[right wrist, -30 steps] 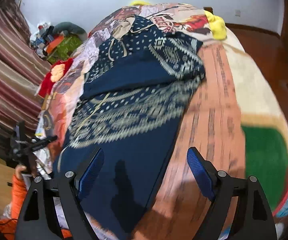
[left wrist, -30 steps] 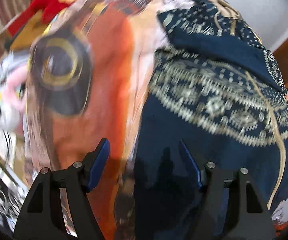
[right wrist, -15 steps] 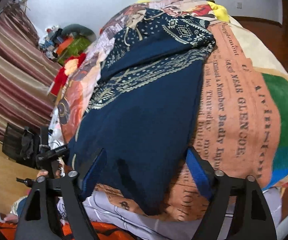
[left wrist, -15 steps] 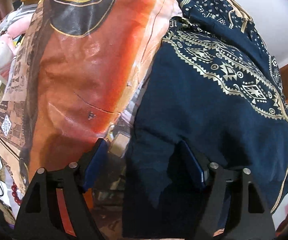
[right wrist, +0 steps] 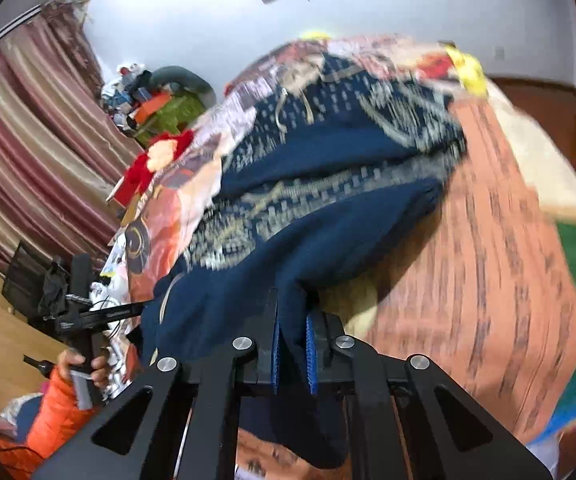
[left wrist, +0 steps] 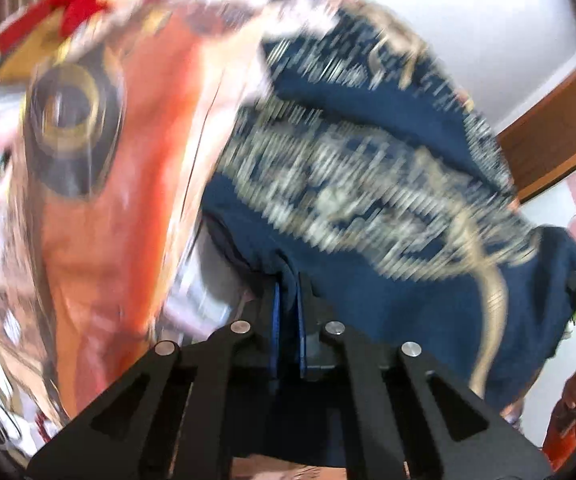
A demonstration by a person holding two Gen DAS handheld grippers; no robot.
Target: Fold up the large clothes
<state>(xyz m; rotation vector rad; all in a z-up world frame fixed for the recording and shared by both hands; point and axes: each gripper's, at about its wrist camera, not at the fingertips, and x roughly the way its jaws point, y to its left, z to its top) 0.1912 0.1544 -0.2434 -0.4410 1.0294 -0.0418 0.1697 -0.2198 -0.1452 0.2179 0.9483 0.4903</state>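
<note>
Both of our claws, which stood wide open over the cloth half a second ago, are now clamped tight on it. Our left claw (left wrist: 287, 312) pinches a fold of the navy blue hooded garment with cream geometric bands (left wrist: 388, 208) between its blue pads, and our right claw (right wrist: 293, 340) grips another part of the same garment's plain lower hem. From each claw the dark cloth runs straight forward and up, lifted off the bed near the hem, with shadow beneath it on the right side. Beyond that the patterned chest and hood lie on the orange printed bedspread (right wrist: 496, 264). Both views have turned blurred since the earlier sharp frames. Past the bed's left edge hangs a red and cream striped curtain (right wrist: 36, 148).
</note>
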